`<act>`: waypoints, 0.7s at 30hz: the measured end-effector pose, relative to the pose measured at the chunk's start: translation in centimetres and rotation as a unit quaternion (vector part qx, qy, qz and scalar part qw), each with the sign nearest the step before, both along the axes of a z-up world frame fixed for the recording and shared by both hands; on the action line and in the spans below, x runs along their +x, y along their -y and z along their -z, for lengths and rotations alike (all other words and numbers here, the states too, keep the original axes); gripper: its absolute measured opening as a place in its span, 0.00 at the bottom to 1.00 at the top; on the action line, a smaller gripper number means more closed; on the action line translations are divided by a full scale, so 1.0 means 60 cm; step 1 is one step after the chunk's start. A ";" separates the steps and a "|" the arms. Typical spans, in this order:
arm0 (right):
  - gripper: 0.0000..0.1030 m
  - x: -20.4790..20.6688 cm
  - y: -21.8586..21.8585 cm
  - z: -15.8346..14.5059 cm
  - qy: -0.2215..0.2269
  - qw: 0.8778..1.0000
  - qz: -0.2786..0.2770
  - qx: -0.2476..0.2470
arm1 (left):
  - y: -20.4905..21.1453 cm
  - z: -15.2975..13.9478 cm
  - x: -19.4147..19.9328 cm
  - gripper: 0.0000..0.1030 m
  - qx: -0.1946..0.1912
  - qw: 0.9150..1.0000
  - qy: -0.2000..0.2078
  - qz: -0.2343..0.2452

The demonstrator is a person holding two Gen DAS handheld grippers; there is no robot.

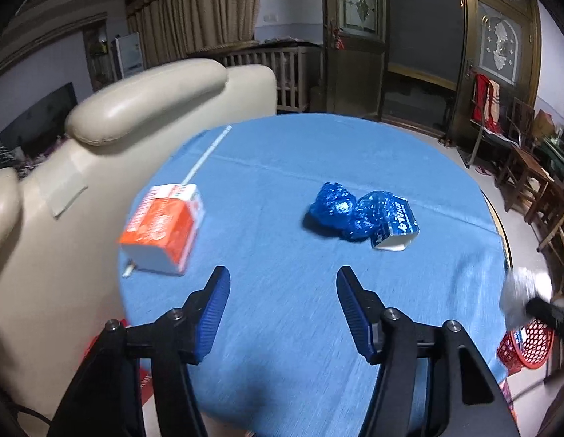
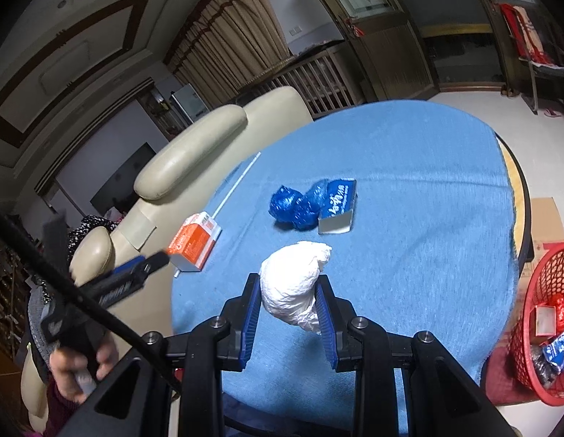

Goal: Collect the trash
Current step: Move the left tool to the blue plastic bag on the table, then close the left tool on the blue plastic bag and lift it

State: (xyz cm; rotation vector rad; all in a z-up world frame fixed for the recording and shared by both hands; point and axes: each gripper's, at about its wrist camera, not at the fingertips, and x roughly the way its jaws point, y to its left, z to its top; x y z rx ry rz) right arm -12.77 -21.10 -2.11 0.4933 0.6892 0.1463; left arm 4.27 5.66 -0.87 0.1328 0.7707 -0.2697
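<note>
- Table (image 1: 354,167), round, under a blue cloth: fills the field ahead of and below both grippers.
- Cream armchair (image 1: 143,109): beyond the table's far-left edge, up and to the left of the left gripper; its back touches or nearly touches the table rim.
- Red mesh basket (image 2: 547,291): off the table, low and to the right of the right gripper. Holds at least 3 pieces of trash; a red one and a blue one are legible.
- Orange carton (image 1: 162,229): lying on its side, ahead and to the left of the left gripper. Long axis runs from near-left to far-right, gabled top pointing away. A white straw (image 1: 205,156) continues beyond that far end along the same line.
- Crushed blue carton (image 1: 362,215): ahead of the left gripper, slightly right of centre, well apart from the orange carton. Long axis roughly crosswise; open white end faces right and toward the camera.
- White crumpled wad (image 2: 293,284): clamped between the right gripper's (image 2: 289,306) 2 blue pads, raised above the cloth. Long axis slants from near-right to far-left; most of its bulk stands beyond the fingertips.
- Left gripper (image 1: 282,280): jaws spread wide, nothing between them, above bare cloth.
</note>
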 end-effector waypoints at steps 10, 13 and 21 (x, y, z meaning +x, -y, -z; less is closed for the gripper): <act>0.31 0.022 0.057 0.061 -0.045 0.998 0.031 0.013 | 0.124 0.078 0.213 0.67 -0.040 0.995 -0.086 0.044; 0.31 0.027 0.083 0.081 -0.060 0.997 0.044 0.023 | 0.157 0.107 0.276 0.67 -0.070 0.988 -0.129 0.036; 0.31 0.031 0.126 0.112 -0.080 0.994 0.063 0.044 | 0.201 0.162 0.313 0.54 -0.057 0.984 -0.167 0.022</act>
